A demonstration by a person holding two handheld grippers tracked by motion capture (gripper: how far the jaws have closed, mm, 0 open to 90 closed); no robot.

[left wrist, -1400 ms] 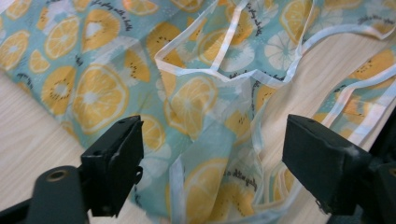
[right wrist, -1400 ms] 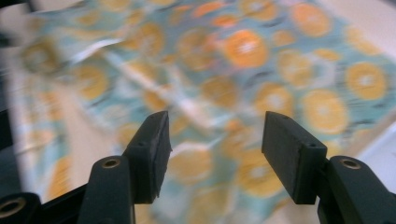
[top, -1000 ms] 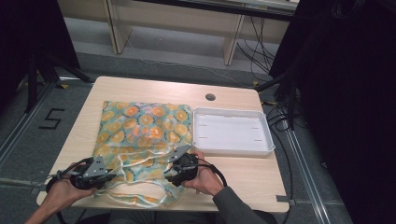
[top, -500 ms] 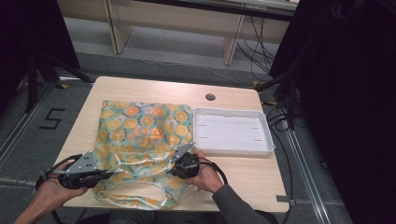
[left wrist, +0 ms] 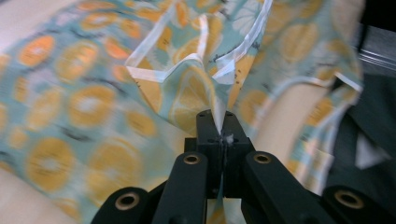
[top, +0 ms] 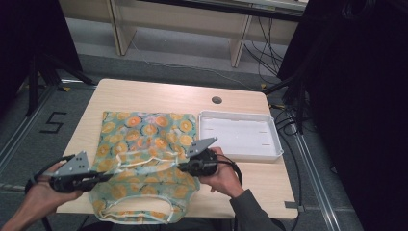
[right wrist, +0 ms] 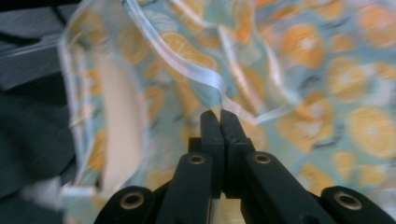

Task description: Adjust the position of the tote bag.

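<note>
Both grippers are pinching the orange-slice print garment [top: 144, 154], which lies on the wooden table [top: 159, 94] with its far half flat and its near half lifted off the surface; looks like a sleeveless top with pale trim around the openings. Left gripper [top: 103, 177] has its jaws pressed together on a pale-trimmed fold at the garment's 8 o'clock edge; in the left gripper view the fabric [left wrist: 187, 88] tents up straight out of the closed tips of that gripper [left wrist: 218, 122]. Right gripper [top: 185, 166] is clamped on the 4 o'clock edge; in the right gripper view the trim runs right into the tips of that gripper [right wrist: 219, 116], jaws closed with cloth nipped between them. Step in hand reads as a fold: carry the near hem toward 12 o'clock. To do it well: keep both grips tight, raise both hands evenly so the lifted edge stays taut and level, don't let the middle sag or drag the flat half, lay the hem square onto the far edge before releasing. Right grip looks shallow, mostly trim, so a slip is the risk. Count: one garment, two grippers, one white tray [top: 274, 144] at 3 o'clock of the garment with nothing in it, one table
</note>
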